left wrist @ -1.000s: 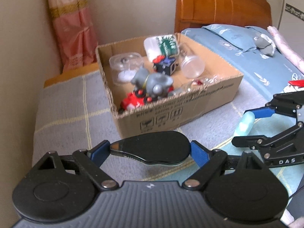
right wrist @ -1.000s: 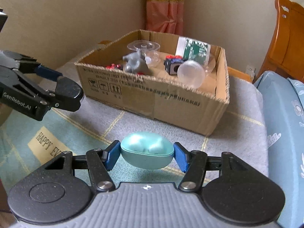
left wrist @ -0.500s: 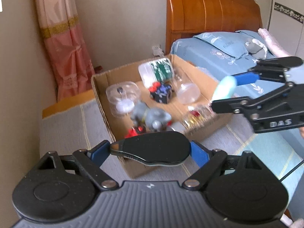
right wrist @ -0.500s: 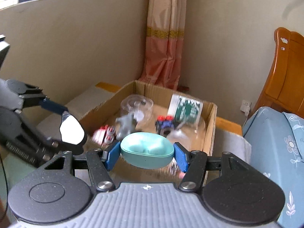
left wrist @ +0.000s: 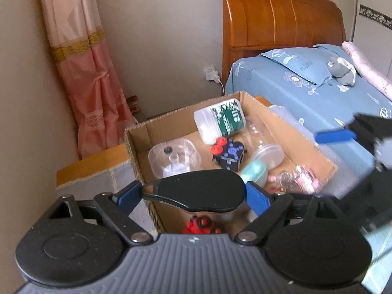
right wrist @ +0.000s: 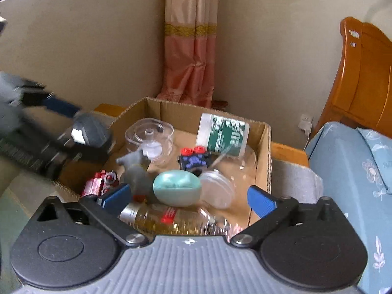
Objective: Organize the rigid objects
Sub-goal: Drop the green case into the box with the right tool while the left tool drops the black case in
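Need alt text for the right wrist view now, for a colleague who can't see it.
The right gripper, jaws just opened wide, hangs above an open cardboard box; a teal egg-shaped case sits between the fingers untouched, among clear plastic containers and toys.

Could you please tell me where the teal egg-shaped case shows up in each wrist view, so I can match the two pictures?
Left wrist: the teal egg-shaped case sits just right of centre, partly hidden behind the black oval object held in the left claw.
Right wrist: it is low and central, free between the spread fingers of the right claw.
Shared landmark: the green-labelled white jar at the far end of the cardboard box.
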Motion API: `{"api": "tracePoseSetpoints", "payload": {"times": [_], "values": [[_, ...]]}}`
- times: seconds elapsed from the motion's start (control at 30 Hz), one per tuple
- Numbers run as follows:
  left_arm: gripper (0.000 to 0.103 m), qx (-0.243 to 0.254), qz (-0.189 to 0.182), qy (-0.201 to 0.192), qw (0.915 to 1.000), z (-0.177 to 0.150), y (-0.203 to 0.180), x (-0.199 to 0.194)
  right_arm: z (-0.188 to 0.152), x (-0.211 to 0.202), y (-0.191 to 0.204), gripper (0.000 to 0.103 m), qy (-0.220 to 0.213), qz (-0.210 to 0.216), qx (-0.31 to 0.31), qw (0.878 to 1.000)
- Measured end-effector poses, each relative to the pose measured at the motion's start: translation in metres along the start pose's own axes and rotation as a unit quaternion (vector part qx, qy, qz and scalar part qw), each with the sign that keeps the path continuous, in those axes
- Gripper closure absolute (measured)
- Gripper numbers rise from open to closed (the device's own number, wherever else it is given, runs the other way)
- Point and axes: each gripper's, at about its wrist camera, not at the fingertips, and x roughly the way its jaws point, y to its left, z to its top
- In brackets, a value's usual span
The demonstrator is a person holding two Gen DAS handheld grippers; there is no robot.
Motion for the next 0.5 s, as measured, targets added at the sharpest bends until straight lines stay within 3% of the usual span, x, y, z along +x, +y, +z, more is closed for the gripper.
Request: {"api": "tracePoseSetpoints", "payload": {"times": [0.5], "values": [[0.014,-0.004,-0.015,0.027,0.9995,0.058,-0.01,0.068,-0.014,-0.024,0.0,0.0,-0.006,0.001,0.01,1.0]]}}
